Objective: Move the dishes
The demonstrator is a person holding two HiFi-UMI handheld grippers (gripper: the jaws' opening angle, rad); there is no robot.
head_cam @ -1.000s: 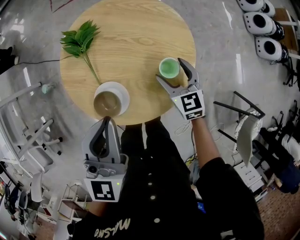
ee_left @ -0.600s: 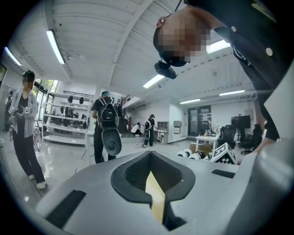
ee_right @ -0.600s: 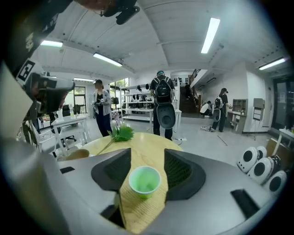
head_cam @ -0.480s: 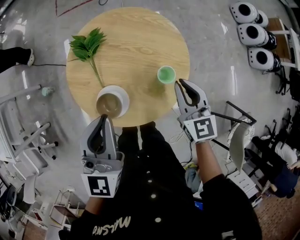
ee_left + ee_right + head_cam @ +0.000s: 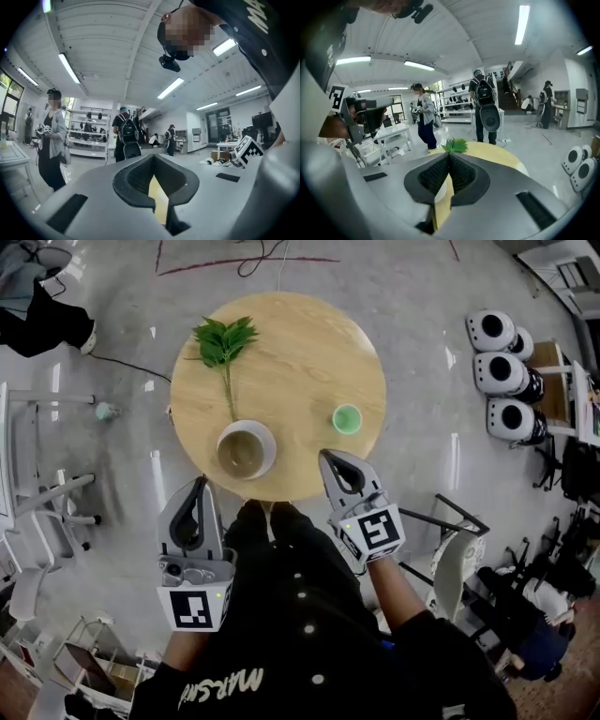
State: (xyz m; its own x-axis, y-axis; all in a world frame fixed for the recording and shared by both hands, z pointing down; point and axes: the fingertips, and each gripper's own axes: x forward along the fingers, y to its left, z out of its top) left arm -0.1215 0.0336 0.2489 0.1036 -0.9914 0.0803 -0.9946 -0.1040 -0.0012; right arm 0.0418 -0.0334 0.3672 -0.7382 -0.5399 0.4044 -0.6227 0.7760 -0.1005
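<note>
On the round wooden table [image 5: 300, 362] stand a white bowl [image 5: 246, 448] near the front edge and a small green cup [image 5: 347, 417] to its right. A leafy green sprig [image 5: 225, 343] lies behind the bowl. My right gripper [image 5: 326, 457] hovers at the table's front edge, apart from the cup; its jaws have just been closing and are shut with nothing between them. In the right gripper view the right gripper [image 5: 448, 155] points toward the sprig [image 5: 454, 145]. My left gripper [image 5: 199, 484] is held off the table in front of the bowl, shut and empty; the left gripper [image 5: 153, 157] looks level across the room.
Three white round units [image 5: 497, 371] sit on the floor at the right. White chairs [image 5: 56, 512] stand at the left and a chair [image 5: 459, 563] at the right. People [image 5: 51, 136] stand beyond the table, one with a backpack [image 5: 485, 112].
The right gripper was open around the green cup; it has drawn back toward me, risen and shut empty. The cup stays on the table. The left gripper also rose.
</note>
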